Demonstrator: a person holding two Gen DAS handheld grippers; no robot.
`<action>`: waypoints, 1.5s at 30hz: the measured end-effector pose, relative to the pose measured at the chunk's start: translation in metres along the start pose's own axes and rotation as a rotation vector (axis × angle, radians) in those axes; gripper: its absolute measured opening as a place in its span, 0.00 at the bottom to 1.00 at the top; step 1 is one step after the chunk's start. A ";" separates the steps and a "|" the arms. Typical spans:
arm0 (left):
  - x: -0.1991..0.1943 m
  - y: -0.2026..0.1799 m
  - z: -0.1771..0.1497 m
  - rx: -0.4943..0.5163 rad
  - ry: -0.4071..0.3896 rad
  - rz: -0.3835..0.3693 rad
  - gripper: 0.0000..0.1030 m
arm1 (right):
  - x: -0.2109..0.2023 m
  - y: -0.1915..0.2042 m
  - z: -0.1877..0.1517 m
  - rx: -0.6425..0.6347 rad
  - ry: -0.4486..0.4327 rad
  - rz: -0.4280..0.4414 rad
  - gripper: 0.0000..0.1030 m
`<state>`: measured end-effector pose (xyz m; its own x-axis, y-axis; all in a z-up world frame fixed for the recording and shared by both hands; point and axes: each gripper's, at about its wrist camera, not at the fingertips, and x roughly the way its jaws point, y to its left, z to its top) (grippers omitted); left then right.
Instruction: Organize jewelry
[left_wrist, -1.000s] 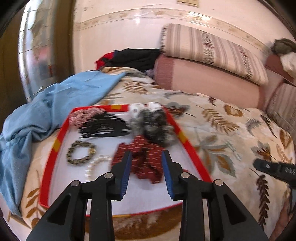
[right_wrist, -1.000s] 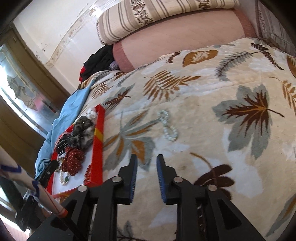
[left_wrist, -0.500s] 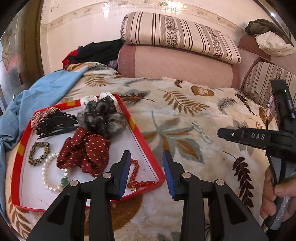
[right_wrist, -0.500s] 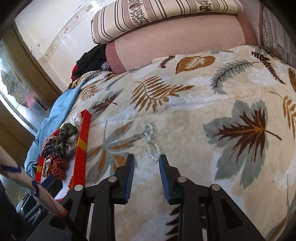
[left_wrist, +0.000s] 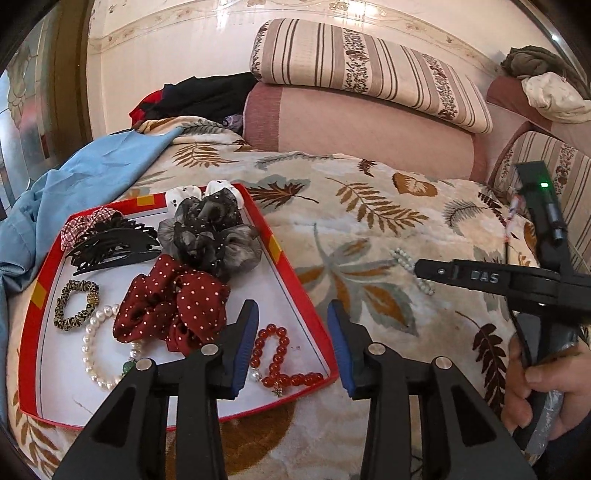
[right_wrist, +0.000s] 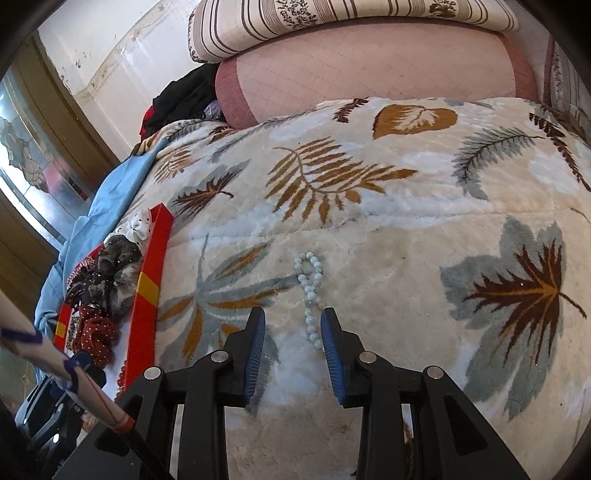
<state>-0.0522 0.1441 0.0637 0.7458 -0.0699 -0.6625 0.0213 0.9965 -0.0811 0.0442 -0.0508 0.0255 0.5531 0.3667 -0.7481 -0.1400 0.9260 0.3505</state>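
Note:
A red-rimmed tray (left_wrist: 295, 277) (right_wrist: 149, 280) lies on the leaf-patterned blanket. It holds a red bead bracelet (left_wrist: 275, 354), a white pearl bracelet (left_wrist: 92, 347), a red dotted scrunchie (left_wrist: 173, 306), a grey scrunchie (left_wrist: 210, 236), a black hair claw (left_wrist: 110, 243) and a leopard hair tie (left_wrist: 75, 304). A pale blue bead bracelet (right_wrist: 310, 291) (left_wrist: 406, 260) lies on the blanket right of the tray. My left gripper (left_wrist: 291, 336) is open and empty over the tray's near right corner. My right gripper (right_wrist: 293, 347) (left_wrist: 419, 267) is open, its jaws either side of the pale bracelet's near end.
A blue cloth (left_wrist: 92, 173) lies left of the tray. A pink bolster (left_wrist: 362, 129) and striped cushion (left_wrist: 369, 70) stand at the back. Dark clothes (left_wrist: 199, 96) are piled at the back left. A stained-glass door (right_wrist: 26, 162) is on the left.
My left gripper has pulled back from the tray's middle to its near right corner. My right gripper has moved forward and opened wider; the pale bracelet's end now lies between its jaws.

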 end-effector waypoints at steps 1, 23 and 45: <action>0.000 0.001 0.001 -0.004 -0.001 0.002 0.37 | -0.003 0.001 0.000 0.001 -0.006 0.000 0.33; -0.027 0.024 0.004 -0.033 -0.090 0.099 0.58 | -0.043 0.085 -0.025 -0.134 -0.027 0.071 0.45; -0.153 0.073 -0.024 -0.158 -0.134 0.369 1.00 | -0.198 0.157 -0.133 -0.469 -0.297 -0.080 0.89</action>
<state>-0.1808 0.2268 0.1413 0.7642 0.3076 -0.5669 -0.3581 0.9334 0.0237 -0.1965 0.0335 0.1537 0.7748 0.3160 -0.5475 -0.4014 0.9150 -0.0398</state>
